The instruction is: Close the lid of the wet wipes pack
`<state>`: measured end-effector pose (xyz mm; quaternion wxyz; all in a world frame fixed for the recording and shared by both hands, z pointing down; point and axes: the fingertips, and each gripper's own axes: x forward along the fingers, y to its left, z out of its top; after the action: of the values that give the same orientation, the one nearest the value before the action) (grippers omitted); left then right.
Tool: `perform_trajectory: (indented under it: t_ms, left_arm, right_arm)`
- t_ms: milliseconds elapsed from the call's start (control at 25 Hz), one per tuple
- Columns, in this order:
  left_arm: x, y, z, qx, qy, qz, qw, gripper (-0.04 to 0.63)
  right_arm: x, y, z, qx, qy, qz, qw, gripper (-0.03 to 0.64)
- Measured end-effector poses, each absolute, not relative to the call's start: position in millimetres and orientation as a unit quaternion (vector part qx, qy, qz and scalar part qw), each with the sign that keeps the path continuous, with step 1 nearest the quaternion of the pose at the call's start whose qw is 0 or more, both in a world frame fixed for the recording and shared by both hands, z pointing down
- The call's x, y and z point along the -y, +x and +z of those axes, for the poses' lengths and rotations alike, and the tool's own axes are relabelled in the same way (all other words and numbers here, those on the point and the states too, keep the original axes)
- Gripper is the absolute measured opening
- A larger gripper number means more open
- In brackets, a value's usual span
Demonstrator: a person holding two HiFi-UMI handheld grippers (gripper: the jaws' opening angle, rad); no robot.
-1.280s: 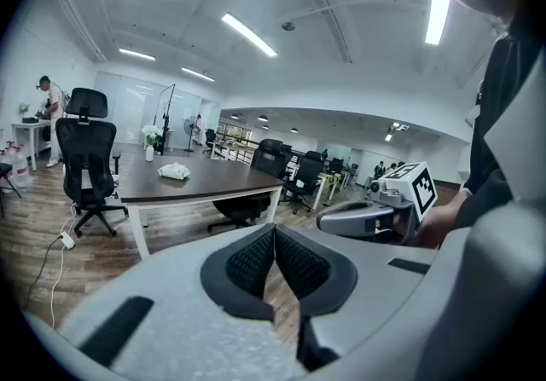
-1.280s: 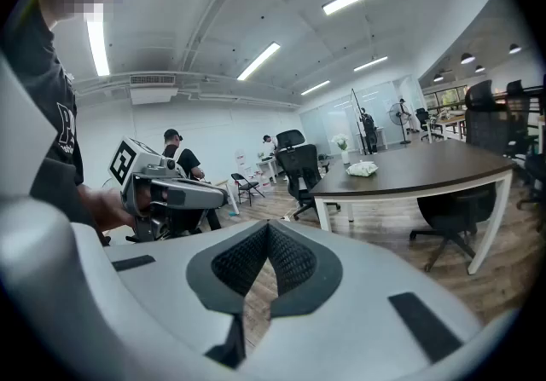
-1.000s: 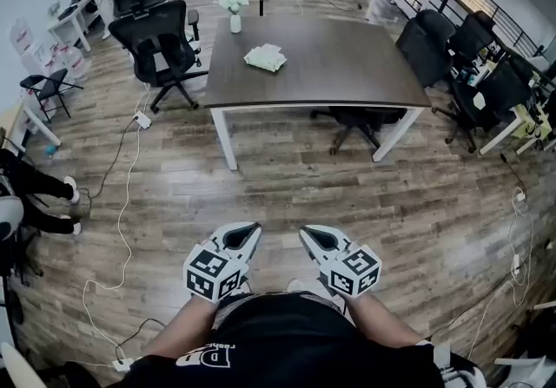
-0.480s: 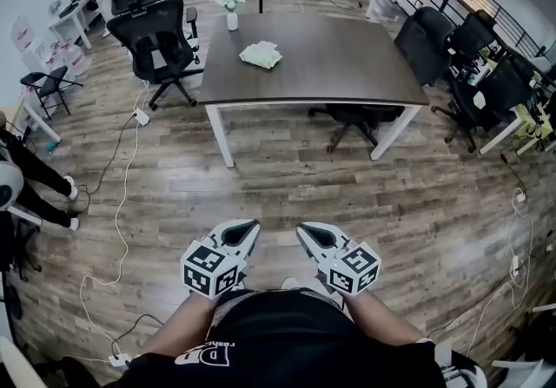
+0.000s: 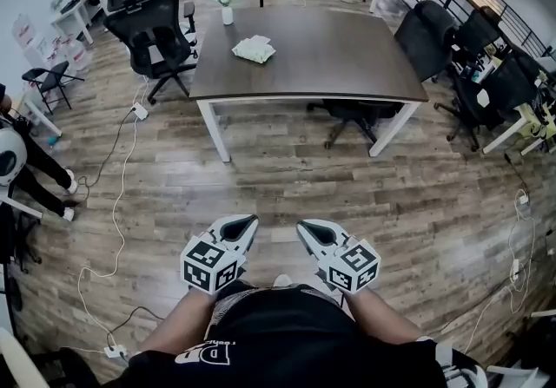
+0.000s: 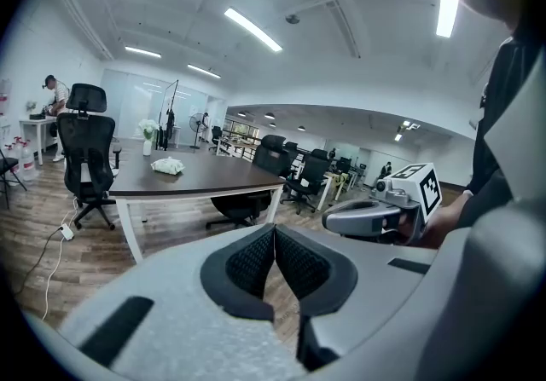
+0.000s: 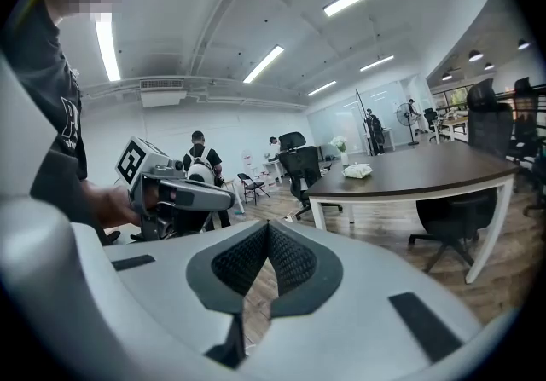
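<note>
Worktop (image 5: 330,56), dark, smooth and round-cornered, looks slightly wider in the head view than a second ago, so I judge I am approaching; the closing is not begun. Wet wipes pack (image 5: 254,49), pale, soft and crumpled, lies on its far left part. Left gripper (image 5: 241,226) and right gripper (image 5: 307,230) hang near my body, both with jaws pressed together and holding nothing.

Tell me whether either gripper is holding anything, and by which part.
Nothing is held. The left gripper and right gripper are both shut and empty; the wet wipes pack lies on the far table.
</note>
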<state>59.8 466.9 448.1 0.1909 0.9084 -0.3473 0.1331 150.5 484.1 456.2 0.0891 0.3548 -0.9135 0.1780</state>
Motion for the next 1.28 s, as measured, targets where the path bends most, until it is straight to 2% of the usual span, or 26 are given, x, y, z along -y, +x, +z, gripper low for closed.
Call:
perform_trajectory:
  t_ms: [640,1280]
  left_arm:
    - [-440,73,469,0.36,0.898,0.153,0.202,0.018]
    - [-293,40,457,0.348,0.908,0.134,0.19,0.018]
  right_arm:
    - [-446,167,479,0.912,0.343,0.206,0.086,0.005]
    - [-309,134,469,0.906,0.358,0.203,0.094,0.005]
